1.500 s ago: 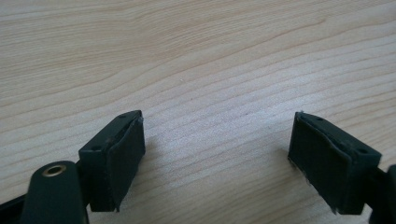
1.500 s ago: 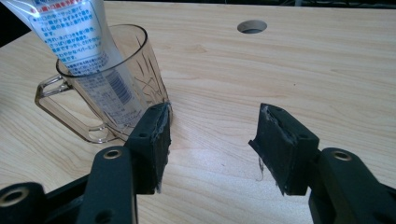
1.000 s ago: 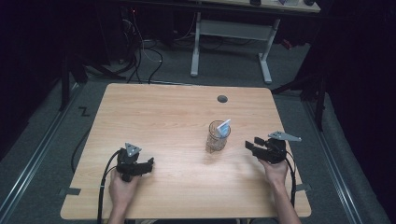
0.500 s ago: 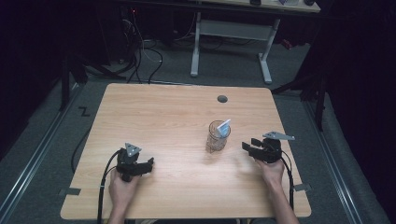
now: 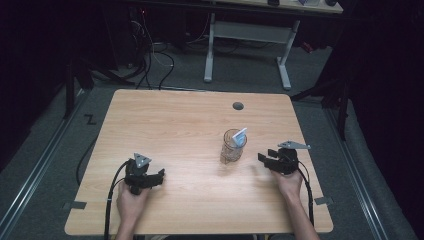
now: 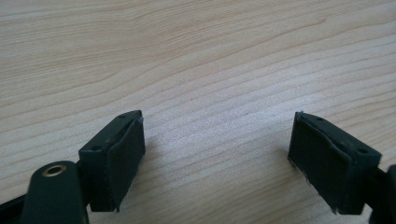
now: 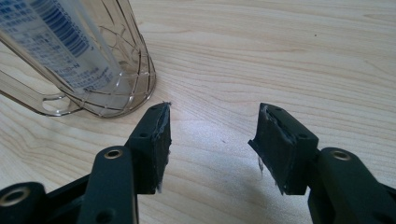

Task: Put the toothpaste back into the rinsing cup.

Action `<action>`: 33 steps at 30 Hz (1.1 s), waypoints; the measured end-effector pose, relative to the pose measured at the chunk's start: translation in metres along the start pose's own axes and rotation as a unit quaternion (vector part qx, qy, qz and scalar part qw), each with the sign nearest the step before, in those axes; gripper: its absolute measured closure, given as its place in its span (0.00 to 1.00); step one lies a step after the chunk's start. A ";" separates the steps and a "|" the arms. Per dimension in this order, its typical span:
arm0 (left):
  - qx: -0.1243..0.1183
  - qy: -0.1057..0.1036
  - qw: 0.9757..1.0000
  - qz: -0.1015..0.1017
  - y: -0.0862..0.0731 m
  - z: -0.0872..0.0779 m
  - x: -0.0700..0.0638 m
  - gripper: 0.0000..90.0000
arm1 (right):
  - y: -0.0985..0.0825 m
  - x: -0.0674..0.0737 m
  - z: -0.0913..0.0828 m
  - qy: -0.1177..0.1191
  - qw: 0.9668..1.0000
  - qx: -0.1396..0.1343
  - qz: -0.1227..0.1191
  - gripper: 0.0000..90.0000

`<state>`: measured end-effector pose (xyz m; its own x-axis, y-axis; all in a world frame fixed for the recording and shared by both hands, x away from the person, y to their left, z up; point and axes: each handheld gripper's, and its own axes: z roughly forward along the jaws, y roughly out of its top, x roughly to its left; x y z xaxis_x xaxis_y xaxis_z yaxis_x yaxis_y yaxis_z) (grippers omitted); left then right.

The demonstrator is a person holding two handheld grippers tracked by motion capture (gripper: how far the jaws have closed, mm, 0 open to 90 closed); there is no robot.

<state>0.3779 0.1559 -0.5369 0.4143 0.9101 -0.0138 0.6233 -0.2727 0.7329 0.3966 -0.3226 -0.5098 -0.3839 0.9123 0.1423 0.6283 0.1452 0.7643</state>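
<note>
Approach step: right gripper (image 5: pixel 263 157), jaws half open and empty, sits just beside the clear cup (image 5: pixel 231 147) holding a tube (image 5: pixel 240 137), mid-table (image 5: pixel 175 120). Left gripper (image 5: pixel 156 176) rests wide open, empty. Next, probably: close in, straddle the cup's wall.
</note>
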 end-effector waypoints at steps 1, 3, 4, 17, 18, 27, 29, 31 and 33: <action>0.000 0.000 1.000 0.000 0.000 0.000 0.000 0.21 | 0.000 0.000 0.001 -0.001 1.000 0.001 -0.001 0.51; 0.000 0.000 1.000 0.000 0.000 0.000 0.000 0.21 | 0.000 0.000 0.002 -0.004 1.000 0.004 -0.001 0.51; 0.000 0.000 1.000 0.000 0.000 0.000 0.000 0.21 | -0.001 0.000 0.003 -0.006 1.000 0.005 -0.002 0.51; 0.000 0.000 1.000 0.000 0.000 0.000 0.000 0.21 | -0.002 0.002 0.009 -0.026 0.999 0.015 -0.013 0.50; 0.000 0.000 1.000 0.000 0.000 0.000 0.000 0.21 | -0.002 0.002 0.009 -0.028 0.999 0.017 -0.015 0.50; 0.000 0.000 1.000 0.000 0.000 0.000 0.000 0.21 | -0.003 0.002 0.013 -0.036 0.999 0.024 -0.020 0.49; 0.000 0.000 1.000 0.000 0.000 0.000 0.000 0.21 | -0.004 0.003 0.014 -0.039 0.999 0.027 -0.021 0.49; 0.000 0.000 1.000 0.000 0.000 0.000 0.000 0.21 | -0.004 0.002 0.016 -0.042 0.998 0.030 -0.025 0.48; 0.000 0.000 1.000 0.000 0.000 0.000 0.000 0.21 | -0.005 0.003 0.017 -0.046 0.998 0.032 -0.028 0.48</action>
<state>0.3779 0.1559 -0.5370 0.4141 0.9101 -0.0138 0.6233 -0.2725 0.7330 0.4040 -0.3145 -0.5233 -0.3581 0.9328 0.0405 0.6509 0.2183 0.7271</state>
